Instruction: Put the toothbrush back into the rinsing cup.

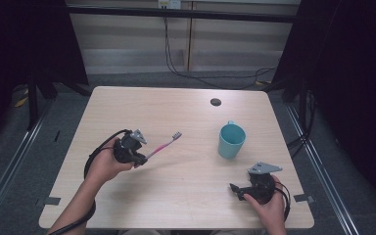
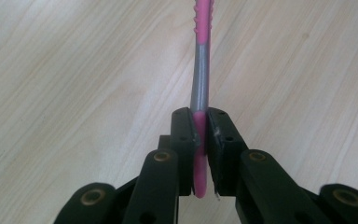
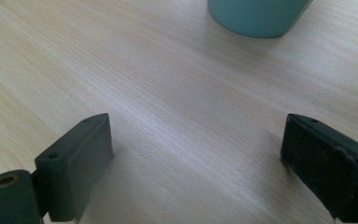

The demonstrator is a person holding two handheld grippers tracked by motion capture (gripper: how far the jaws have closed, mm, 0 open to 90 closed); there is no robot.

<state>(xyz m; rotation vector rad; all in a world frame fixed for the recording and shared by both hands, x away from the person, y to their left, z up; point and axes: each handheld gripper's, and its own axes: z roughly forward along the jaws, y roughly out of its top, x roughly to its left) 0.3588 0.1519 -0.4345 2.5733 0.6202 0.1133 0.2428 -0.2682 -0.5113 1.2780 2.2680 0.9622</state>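
**Toothbrush pinched in the left gripper, teal mug standing apart**

Nearest, at the lower right of the high view, the right gripper [image 1: 234, 188] lies low over the wooden table [image 1: 186, 196], held by a hand that enters from the bottom edge. Its own view shows the two black jaws spread wide, one at the lower left and one at the lower right, with bare wood grain between them and nothing in the gap.

A little farther up, left of centre in the high view, the left gripper [image 1: 142, 159] is carried in the other hand, with a black cable looping from it toward the forearm. Its jaws are pressed together on the pink end of a toothbrush [image 1: 164, 144]. In the left gripper view the handle runs straight up from between the pads [image 2: 185, 133], pink where it is clamped, grey above that, then pink and ridged at the top edge. In the high view the brush slants up to the right, its bristle head at the far end above the table.

Farther on, right of centre, a teal mug [image 1: 231, 140] stands upright, well apart from the brush head and beyond the right gripper; its base shows at the top edge of the right gripper view.

Past the mug, near the table's far edge, sits a small dark round cap [image 1: 216, 102].
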